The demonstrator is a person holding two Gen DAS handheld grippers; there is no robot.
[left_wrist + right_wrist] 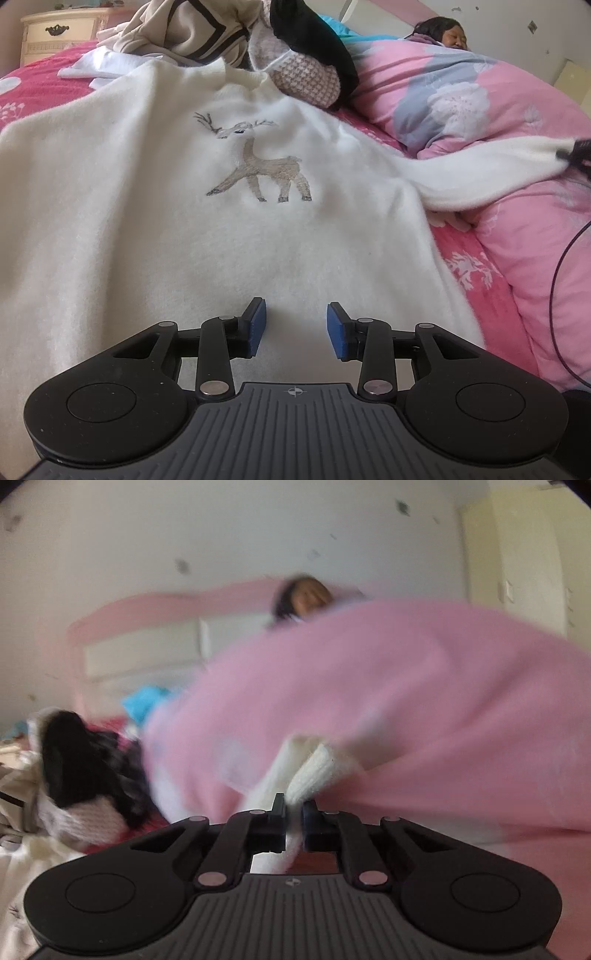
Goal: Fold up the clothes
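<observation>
A white sweater [155, 206] with a stitched deer [258, 162] lies spread face up on the bed. My left gripper [296, 325] hovers over its lower hem, blue pads [258, 325] apart with only the fabric below them, nothing pinched. One sleeve [491, 166] stretches right across the pink quilt to my right gripper [576, 149] at the frame's edge. In the right wrist view my right gripper [293, 806] is shut on the ribbed white sleeve cuff [314, 771], which sticks up between the pads. That view is blurred.
A pile of other clothes [207, 33], beige, black and knitted pink, lies beyond the sweater's collar. A person [443, 33] lies under a pink flowered quilt [480, 96] on the right. A cream bedside cabinet [55, 33] stands at the far left. A black cable [554, 280] hangs at right.
</observation>
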